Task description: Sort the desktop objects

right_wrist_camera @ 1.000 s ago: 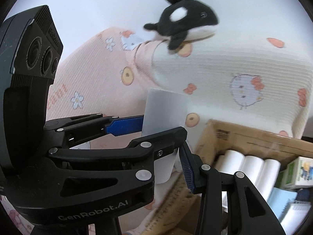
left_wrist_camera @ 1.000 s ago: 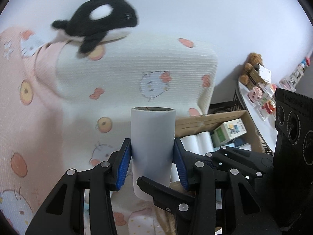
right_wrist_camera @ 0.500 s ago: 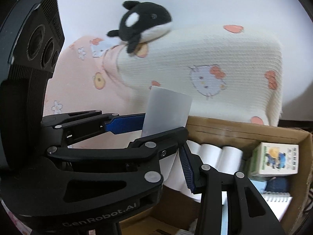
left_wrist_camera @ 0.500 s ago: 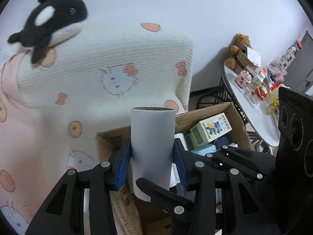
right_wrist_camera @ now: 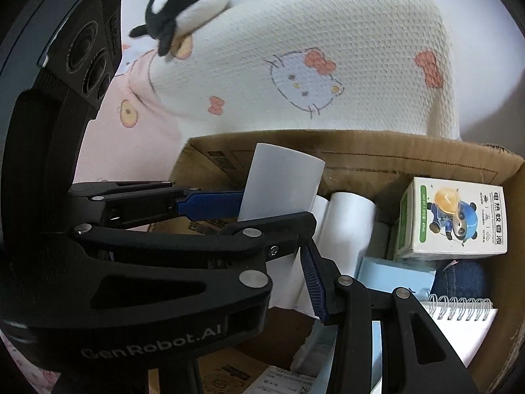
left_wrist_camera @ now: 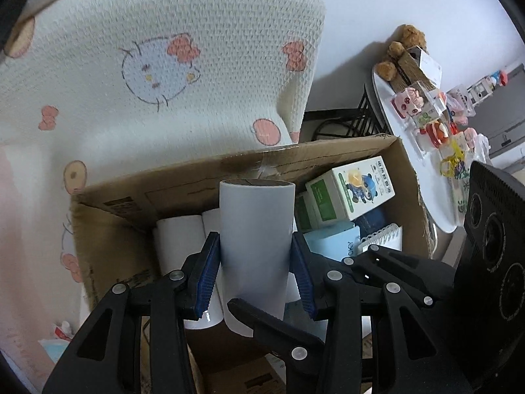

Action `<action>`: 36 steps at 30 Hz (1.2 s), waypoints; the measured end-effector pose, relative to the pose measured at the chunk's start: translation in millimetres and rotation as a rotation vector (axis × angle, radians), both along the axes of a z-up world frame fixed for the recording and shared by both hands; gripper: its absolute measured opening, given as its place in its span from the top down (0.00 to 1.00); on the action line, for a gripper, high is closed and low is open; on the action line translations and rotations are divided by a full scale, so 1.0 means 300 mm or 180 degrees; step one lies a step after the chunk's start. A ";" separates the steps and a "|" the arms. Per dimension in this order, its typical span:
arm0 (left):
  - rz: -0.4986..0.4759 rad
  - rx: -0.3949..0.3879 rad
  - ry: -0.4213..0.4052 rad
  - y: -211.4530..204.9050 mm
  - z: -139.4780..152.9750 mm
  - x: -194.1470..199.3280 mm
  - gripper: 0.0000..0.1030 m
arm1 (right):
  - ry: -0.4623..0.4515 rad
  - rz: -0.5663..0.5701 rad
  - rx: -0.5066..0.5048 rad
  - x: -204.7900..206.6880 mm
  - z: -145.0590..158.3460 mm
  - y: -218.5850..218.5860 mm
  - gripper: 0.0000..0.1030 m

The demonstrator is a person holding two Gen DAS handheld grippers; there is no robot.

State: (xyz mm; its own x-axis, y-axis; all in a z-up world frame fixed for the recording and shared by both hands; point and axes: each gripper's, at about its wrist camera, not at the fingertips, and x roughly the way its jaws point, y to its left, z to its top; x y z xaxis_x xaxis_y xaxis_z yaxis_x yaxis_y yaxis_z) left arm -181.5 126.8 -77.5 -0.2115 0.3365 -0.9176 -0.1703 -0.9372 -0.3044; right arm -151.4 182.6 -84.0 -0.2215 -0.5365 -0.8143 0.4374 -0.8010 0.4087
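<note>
- Left gripper (left_wrist_camera: 256, 262): pinching a pale grey paper roll with a brown cardboard core (left_wrist_camera: 256, 229), blue pads (left_wrist_camera: 208, 275) pressed flat against both of its sides about halfway down.
- Holding that roll upright, core opening on top, over the open mouth of a brown cardboard box (left_wrist_camera: 183, 180).
- Right gripper (left_wrist_camera: 300, 275): coming in from the right and crossing the left one, with one black finger passing in front of the roll's lower end and the other beside it on the far side.
- Set about a roll's width apart; cannot tell whether pressing the roll or only straddling it, with one finger hidden behind the left gripper in the right wrist view.
- Just behind and below the held roll, inside the box along its left part: several plain white paper rolls (left_wrist_camera: 177, 246) lying side by side.
- To the right inside the same box: a green-and-white carton printed with a cartoon panda in a yellow helmet (left_wrist_camera: 351, 193), a pale blue flat box (left_wrist_camera: 331, 239), a spiral-bound white notebook (left_wrist_camera: 387, 233) and a dark blue denim item (left_wrist_camera: 374, 220).
- Behind the box: a cream waffle-knit blanket printed with cat faces and red bows (left_wrist_camera: 164, 49), draped over something bulky.
- On top of the blanket at its left: a black-and-white orca plush toy (right_wrist_camera: 183, 3), beside a pink printed cloth (right_wrist_camera: 147, 121).
- Well off to the right: a white round table (left_wrist_camera: 410, 164) crowded with small toys, with a brown teddy bear (left_wrist_camera: 403, 42) at its far edge.
</note>
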 end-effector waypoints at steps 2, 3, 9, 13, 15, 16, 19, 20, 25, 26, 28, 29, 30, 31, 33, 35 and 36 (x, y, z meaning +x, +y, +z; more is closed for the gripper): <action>0.0048 0.0079 -0.0073 -0.004 -0.011 -0.014 0.55 | -0.0015 -0.0011 0.0004 -0.008 -0.004 0.007 0.60; 0.0065 0.0104 -0.0108 -0.007 -0.014 -0.017 0.55 | -0.0026 -0.0014 0.0005 -0.011 -0.006 0.010 0.60; 0.0237 0.0253 -0.0310 -0.010 -0.039 -0.035 0.55 | 0.0072 0.0039 0.0169 -0.004 0.002 0.003 0.60; 0.0225 0.0330 -0.0415 0.005 -0.062 -0.040 0.55 | 0.0054 0.0033 0.0211 0.000 -0.004 0.031 0.60; 0.0202 0.0335 -0.0425 0.016 -0.066 -0.040 0.55 | 0.0036 0.0019 0.0238 0.000 -0.005 0.042 0.60; 0.0197 0.0322 -0.0420 0.022 -0.067 -0.039 0.55 | 0.0035 0.0015 0.0246 0.000 -0.005 0.044 0.60; 0.0159 0.0161 -0.0325 0.033 -0.066 -0.040 0.55 | 0.0035 0.0013 0.0243 0.008 -0.002 0.056 0.60; 0.0161 0.0139 -0.0302 0.032 -0.068 -0.039 0.55 | 0.0049 0.0014 0.0253 0.004 -0.003 0.052 0.60; 0.0163 0.0098 -0.0282 0.025 -0.068 -0.042 0.55 | 0.0131 0.0055 0.0335 -0.005 0.001 0.021 0.60; 0.0181 0.0091 -0.0278 0.023 -0.068 -0.043 0.54 | 0.0131 0.0061 0.0343 0.012 0.007 0.025 0.60; 0.0228 0.0109 -0.0253 0.015 -0.063 -0.044 0.53 | 0.0141 0.0050 0.0363 0.027 0.016 0.032 0.60; 0.0219 0.0102 -0.0236 0.016 -0.059 -0.044 0.53 | 0.0148 0.0050 0.0358 0.032 0.021 0.035 0.60; 0.0201 0.0098 -0.0211 0.016 -0.054 -0.042 0.53 | 0.0147 0.0053 0.0343 0.037 0.027 0.039 0.60; 0.0176 0.0085 -0.0164 0.019 -0.044 -0.039 0.52 | 0.0142 0.0045 0.0318 0.044 0.035 0.045 0.60; 0.0149 0.0026 -0.0090 0.025 -0.027 -0.032 0.50 | 0.0149 0.0001 0.0308 0.052 0.049 0.057 0.55; 0.0117 -0.0063 0.0002 0.026 -0.008 -0.023 0.49 | 0.0157 -0.0057 0.0322 0.054 0.063 0.067 0.48; 0.0106 -0.0112 0.0053 0.027 0.002 -0.016 0.49 | 0.0157 -0.0094 0.0328 0.057 0.069 0.073 0.47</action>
State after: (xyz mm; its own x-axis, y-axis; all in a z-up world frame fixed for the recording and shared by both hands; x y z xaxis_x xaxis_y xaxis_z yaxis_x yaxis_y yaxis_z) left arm -186.4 135.0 -76.8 -0.2374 0.2967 -0.9250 -0.1435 -0.9525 -0.2687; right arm -134.4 204.4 -63.4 -0.2773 -0.4431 -0.8525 0.4305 -0.8506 0.3021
